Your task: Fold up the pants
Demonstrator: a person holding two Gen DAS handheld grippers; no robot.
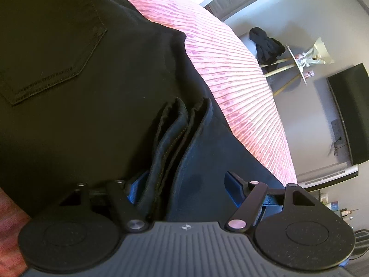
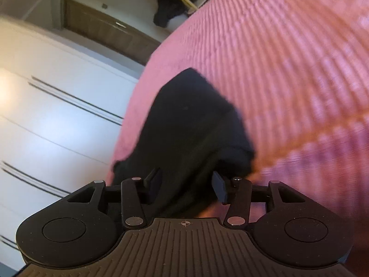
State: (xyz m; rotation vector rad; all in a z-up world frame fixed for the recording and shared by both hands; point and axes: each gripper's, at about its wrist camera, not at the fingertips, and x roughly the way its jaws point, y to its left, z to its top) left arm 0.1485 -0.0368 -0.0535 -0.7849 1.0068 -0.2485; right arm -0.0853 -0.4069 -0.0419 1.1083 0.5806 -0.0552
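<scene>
Black pants [image 1: 96, 73] lie on a pink ribbed bedspread [image 1: 230, 69], a back pocket [image 1: 46, 53] showing at the left. My left gripper [image 1: 184, 184] has its blue fingers [image 1: 233, 184] spread, with bunched hem layers of the pants [image 1: 175, 143] standing between them. In the right wrist view, my right gripper [image 2: 186, 184] has its fingers [image 2: 219, 187] on either side of a dark fold of the pants [image 2: 191, 124] over the bedspread [image 2: 288, 57]. The view is blurred. Whether either grip is pinching the cloth is unclear.
A small round table [image 1: 297, 64] with a dark garment [image 1: 265, 43] stands past the bed's edge. A dark TV [image 1: 352, 113] hangs on the wall. White drawers [image 2: 57, 120] stand beside the bed in the right wrist view.
</scene>
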